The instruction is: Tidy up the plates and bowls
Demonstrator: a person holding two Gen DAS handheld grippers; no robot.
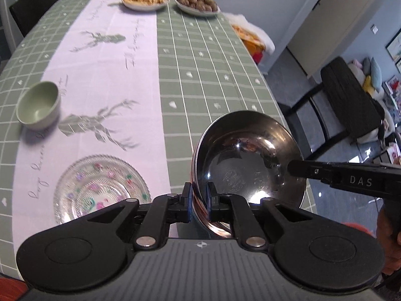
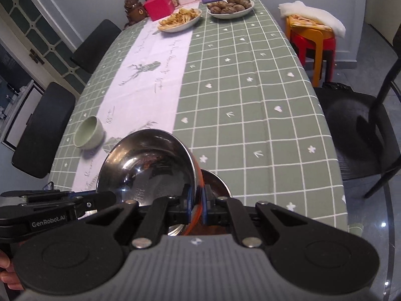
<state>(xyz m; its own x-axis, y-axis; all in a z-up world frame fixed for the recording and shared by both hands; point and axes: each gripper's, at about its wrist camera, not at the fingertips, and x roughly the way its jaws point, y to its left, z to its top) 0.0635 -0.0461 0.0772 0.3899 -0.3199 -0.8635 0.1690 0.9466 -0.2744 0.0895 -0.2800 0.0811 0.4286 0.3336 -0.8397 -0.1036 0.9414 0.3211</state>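
A steel bowl (image 1: 248,160) with an orange outside is held tilted above the table's near right edge. My left gripper (image 1: 199,202) is shut on its near-left rim. My right gripper (image 2: 198,204) is shut on the same bowl (image 2: 147,165) at its right rim; its finger (image 1: 325,175) shows in the left wrist view. A second steel bowl (image 2: 215,183) lies just behind the right gripper. A green bowl (image 1: 38,105) sits at the left, also in the right wrist view (image 2: 89,133). A clear patterned glass plate (image 1: 100,188) lies near the front left.
Two plates of food (image 2: 180,20) (image 2: 230,8) stand at the far end with a pink box (image 2: 159,6), bottles and jars. Black chairs (image 2: 42,130) (image 2: 361,130) flank the table. Stacked stools (image 2: 313,42) stand at the far right.
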